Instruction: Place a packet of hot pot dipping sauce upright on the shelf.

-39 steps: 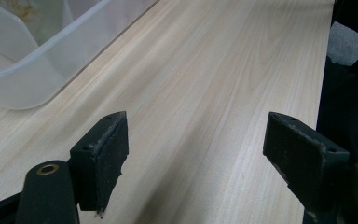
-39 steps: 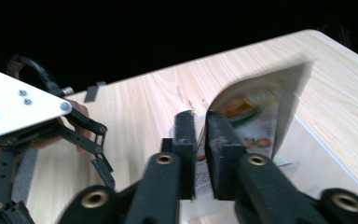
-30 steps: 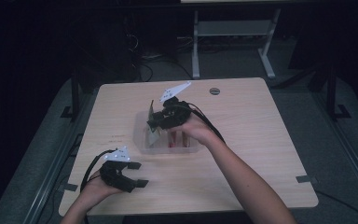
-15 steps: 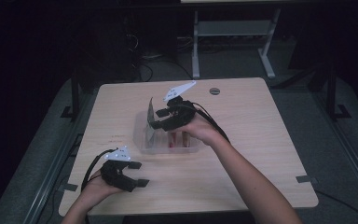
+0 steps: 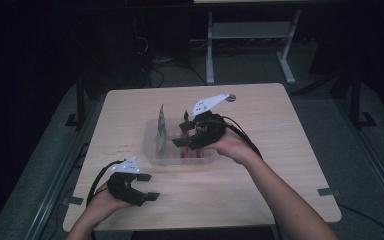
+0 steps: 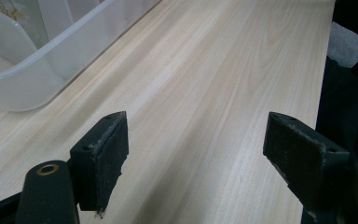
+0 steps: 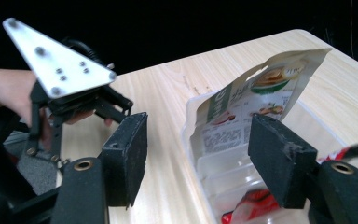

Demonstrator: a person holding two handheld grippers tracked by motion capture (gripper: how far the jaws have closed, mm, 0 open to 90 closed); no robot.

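Pouch (image 5: 161, 131) stands upright against the left wall of the clear bin (image 5: 152, 150) mid-worktop (image 5: 280, 125), long axis vertical, just left of the right claw (image 5: 181, 134), whose jaws have just been opening w/ nothing between; left claw (image 5: 149, 187) rests farther off, jaws apart, empty.

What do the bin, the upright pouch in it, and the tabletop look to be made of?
Bin: translucent, frosted plastic; the contents and the wood show through its walls.
Pouch: thin printed film or foil, probably plastic, with a glossy sheen and a slight curl while standing on edge.
Table: pale wood grain with a smooth satin finish; whether laminate or solid wood cannot be told.
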